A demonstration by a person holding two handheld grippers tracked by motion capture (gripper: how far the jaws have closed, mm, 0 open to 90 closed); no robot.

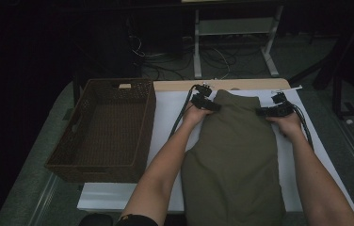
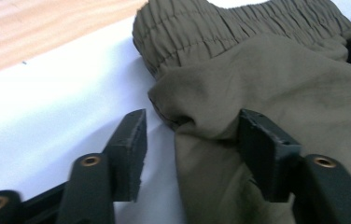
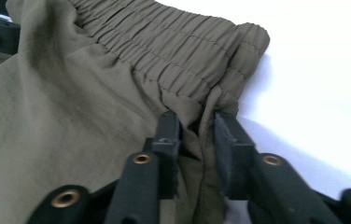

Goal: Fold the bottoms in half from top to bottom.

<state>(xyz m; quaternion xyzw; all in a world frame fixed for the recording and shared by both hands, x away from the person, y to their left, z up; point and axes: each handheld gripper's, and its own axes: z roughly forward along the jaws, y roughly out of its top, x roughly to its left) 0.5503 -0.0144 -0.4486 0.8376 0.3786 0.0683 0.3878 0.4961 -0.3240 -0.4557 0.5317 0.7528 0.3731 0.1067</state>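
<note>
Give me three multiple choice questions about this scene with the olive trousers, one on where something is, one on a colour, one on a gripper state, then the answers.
1. Where does the brown woven wicker basket stand relative to the olive-green elastic-waist trousers?
A. left
B. right
C. on top

2. What colour is the sheet under the trousers?
A. white
B. red
C. black

3. How does the left gripper stand?
A. shut on the basket
B. open at the trousers' edge
C. lying in the basket

Answers: 1 A, the high view shows the basket to the left. 2 A, the sheet looks white. 3 B, its jaws stand wide apart.

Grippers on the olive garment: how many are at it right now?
2. The left gripper sits at the olive garment's left edge below the waistband, jaws open astride it. The right gripper is at the right edge, jaws nearly closed on fabric.
</note>
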